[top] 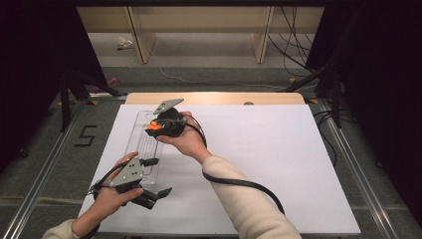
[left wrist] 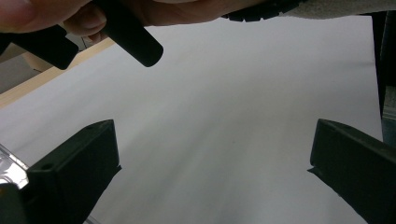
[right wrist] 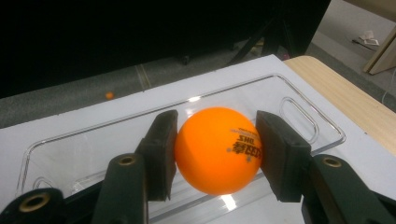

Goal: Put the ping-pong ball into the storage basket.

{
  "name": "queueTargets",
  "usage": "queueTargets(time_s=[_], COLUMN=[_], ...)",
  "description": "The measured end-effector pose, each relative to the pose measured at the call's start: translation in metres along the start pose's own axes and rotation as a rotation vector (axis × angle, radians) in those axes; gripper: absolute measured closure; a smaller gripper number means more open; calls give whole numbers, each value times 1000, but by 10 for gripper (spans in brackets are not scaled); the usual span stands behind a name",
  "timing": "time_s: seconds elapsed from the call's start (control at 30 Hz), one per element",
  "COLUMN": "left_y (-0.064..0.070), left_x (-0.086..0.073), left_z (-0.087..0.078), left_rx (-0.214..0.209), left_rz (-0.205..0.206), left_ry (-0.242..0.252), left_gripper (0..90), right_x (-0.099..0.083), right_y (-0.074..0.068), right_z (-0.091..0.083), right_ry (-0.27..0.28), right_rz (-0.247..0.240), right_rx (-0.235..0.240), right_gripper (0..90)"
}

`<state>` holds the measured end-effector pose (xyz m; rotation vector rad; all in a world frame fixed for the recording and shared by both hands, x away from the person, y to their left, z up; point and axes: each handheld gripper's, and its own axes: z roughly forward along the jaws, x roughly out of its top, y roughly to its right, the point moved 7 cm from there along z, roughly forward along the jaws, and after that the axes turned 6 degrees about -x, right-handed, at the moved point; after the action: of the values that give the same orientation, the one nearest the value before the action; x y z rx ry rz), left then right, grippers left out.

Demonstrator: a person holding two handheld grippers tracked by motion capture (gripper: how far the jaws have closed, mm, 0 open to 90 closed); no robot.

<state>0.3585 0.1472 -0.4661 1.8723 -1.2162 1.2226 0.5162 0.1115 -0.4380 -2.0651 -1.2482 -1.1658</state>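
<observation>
Orange is the one bright spot in the high view: a ball (top: pixel 154 126) sits pinched in the right hand-held gripper (top: pixel 158 125), above the far end of a clear plastic tray (top: pixel 141 144) that lies on the white sheet of the counter (top: pixel 278 164), at about ten o'clock from the sheet's middle. The left hand-held gripper (top: pixel 158 178) hangs at about seven o'clock, beside the tray's near end, jaws spread and holding nothing. A figure 5 (top: pixel 85 135) is marked on the floor off to nine o'clock.

In the left gripper view the two black jaws stand far apart over bare white sheet; a sliver of the clear tray (left wrist: pixel 9 163) glints at eight o'clock, and part of the other hand and its tool crosses at eleven o'clock.

In the right gripper view the ball (right wrist: pixel 218 150) is clamped between the two pads (right wrist: pixel 161 154), over the tray (right wrist: pixel 299 112). The grip looks to be on the ball's widest part, but it is smooth and round, so I judge that a slight slackening or a tilt could let it squirt out. Let go from any height, it would likely bounce off the hard plastic and roll off the counter; a small orange dot (right wrist: pixel 109 95) lying on the floor at eleven o'clock may be just such a stray. The ball carries dark print, upside down here; it seems to read DHS, though I cannot be certain
</observation>
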Motion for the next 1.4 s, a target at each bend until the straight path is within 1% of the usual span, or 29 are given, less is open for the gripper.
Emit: queueTargets(time_s=[0.73,1.4], left_y=[0,1], left_x=[0,0], left_z=[0,0], left_rx=[-2,-4], left_rz=[3,3], left_ry=[-2,-3], left_gripper=[8,8], right_x=[3,2], right_y=[-4,-8], right_z=[8,18], right_ry=[-7,-22], right_rz=[-4,-8], right_rx=[12,24], right_gripper=[514,514])
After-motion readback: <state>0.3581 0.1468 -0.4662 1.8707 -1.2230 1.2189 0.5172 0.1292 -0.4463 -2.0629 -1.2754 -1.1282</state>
